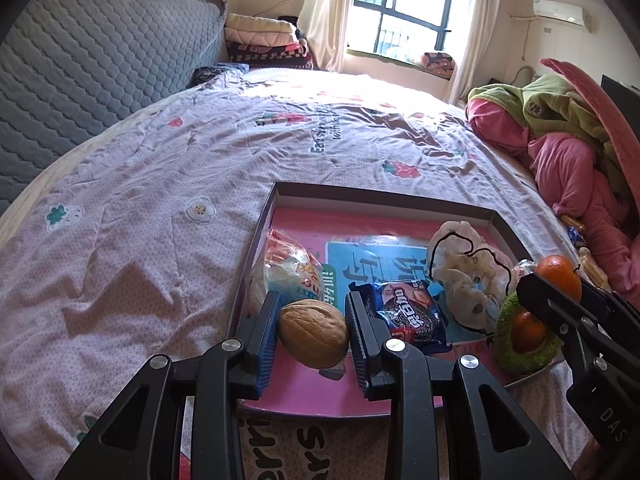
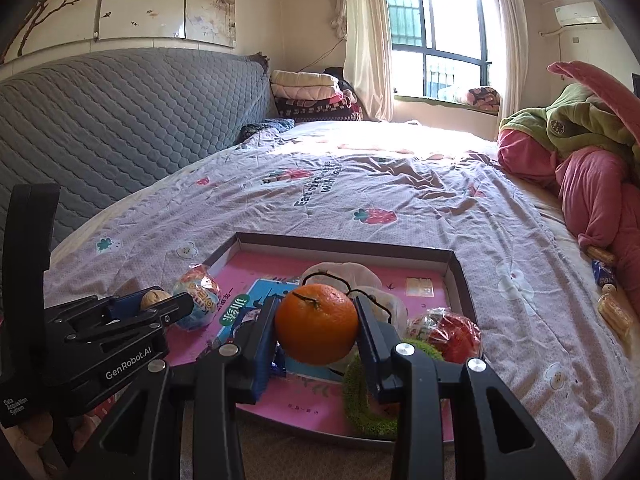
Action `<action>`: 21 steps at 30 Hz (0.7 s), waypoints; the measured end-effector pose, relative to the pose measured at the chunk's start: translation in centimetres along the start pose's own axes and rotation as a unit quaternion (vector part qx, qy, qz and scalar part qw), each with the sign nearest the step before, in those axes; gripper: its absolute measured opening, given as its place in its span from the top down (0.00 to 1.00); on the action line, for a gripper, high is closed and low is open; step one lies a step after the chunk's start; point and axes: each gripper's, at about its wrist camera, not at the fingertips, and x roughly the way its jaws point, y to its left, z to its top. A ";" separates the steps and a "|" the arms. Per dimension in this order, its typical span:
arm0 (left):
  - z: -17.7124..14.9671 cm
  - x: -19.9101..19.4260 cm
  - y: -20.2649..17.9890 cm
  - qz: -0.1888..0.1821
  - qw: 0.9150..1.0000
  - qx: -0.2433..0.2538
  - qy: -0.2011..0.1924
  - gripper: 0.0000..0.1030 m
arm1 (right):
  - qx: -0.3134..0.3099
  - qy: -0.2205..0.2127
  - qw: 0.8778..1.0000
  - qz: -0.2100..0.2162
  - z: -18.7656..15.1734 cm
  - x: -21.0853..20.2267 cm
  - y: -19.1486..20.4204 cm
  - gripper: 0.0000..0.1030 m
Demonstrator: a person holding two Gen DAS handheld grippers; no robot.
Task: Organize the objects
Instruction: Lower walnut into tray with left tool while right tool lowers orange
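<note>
Left gripper (image 1: 313, 330) clamps ridged tan walnut (image 1: 313, 333); right gripper (image 2: 316, 326) clamps smooth round orange (image 2: 317, 324), over shallow cardboard tray (image 2: 460, 276).

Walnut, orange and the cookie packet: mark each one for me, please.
walnut (image 1: 313, 333), left wrist view, middle of its shell between the fingers.
orange (image 2: 317, 324), right wrist view, centre of its peel below the stem.
cookie packet (image 1: 408, 312), left wrist view, centre of the printed blue wrapper.
</note>
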 end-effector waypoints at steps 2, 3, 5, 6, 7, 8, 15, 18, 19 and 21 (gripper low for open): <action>-0.2 0.2 0.0 0.000 1.000 0.000 0.007 0.68 | -0.003 0.007 1.000 0.001 -0.3 0.2 0.1 0.64; -0.3 0.3 0.0 -0.003 1.000 -0.001 0.010 0.68 | -0.004 0.009 1.000 0.000 -0.4 0.3 0.1 0.64; -0.4 0.5 0.0 -0.001 1.000 0.001 0.016 0.68 | -0.006 0.015 1.000 0.003 -0.7 0.4 0.3 0.64; -0.5 0.6 -0.1 0.000 1.000 0.002 0.018 0.68 | -0.007 0.017 1.000 0.003 -0.8 0.5 0.4 0.64; -0.5 0.6 -0.1 0.000 1.000 0.003 0.020 0.68 | -0.010 0.019 1.000 0.004 -0.9 0.6 0.5 0.64; -0.6 0.6 0.0 -0.001 1.000 0.004 0.022 0.68 | -0.013 0.021 1.000 0.004 -1.0 0.7 0.7 0.64; -0.9 1.1 0.1 -0.007 0.999 0.003 0.050 0.68 | -0.018 0.049 0.999 0.008 -1.6 1.5 1.2 0.64; -1.1 1.2 -0.1 -0.003 0.999 0.008 0.054 0.68 | -0.010 0.065 0.998 0.008 -1.9 2.1 0.9 0.64; -1.1 1.3 -0.1 -0.004 0.998 0.009 0.058 0.68 | -0.010 0.070 0.997 0.007 -2.0 2.3 0.8 0.64; -1.3 1.7 -0.1 -0.005 0.998 0.009 0.069 0.68 | -0.012 0.079 0.997 0.006 -2.2 2.5 0.8 0.64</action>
